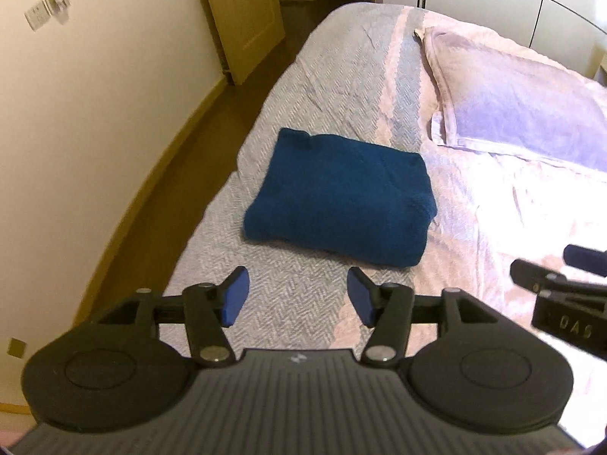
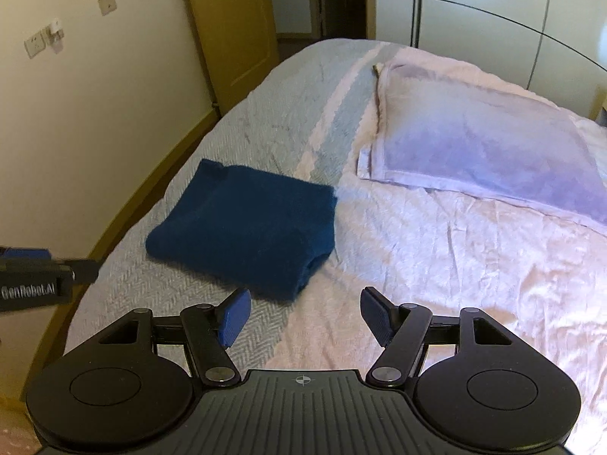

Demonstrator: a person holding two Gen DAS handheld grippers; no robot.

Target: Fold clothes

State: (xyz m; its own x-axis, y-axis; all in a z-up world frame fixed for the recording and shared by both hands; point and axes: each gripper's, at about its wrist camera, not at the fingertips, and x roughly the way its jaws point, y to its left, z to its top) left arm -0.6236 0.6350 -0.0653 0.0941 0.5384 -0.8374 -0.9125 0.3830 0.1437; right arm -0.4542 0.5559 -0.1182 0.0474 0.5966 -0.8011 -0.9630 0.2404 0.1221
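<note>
Blue garment [image 1: 337, 197] lies folded on the bed [image 1: 303, 303] — just ahead of the left claw [image 1: 297, 295], up-left of the right claw [image 2: 305, 316] — both spread, empty.

Black claw [image 1: 297, 295] — blue pads [image 1: 236, 295], silver screws

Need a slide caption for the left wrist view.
Open left gripper hovers over the bed, short of a folded dark blue garment; pillow beyond.

We held our left gripper [image 1: 298, 295] and our right gripper [image 2: 305, 316] side by side, both level and pointing forward, each with its blue-padded jaws spread wide apart and gripping nothing, the two tools near each other but not touching.
</note>
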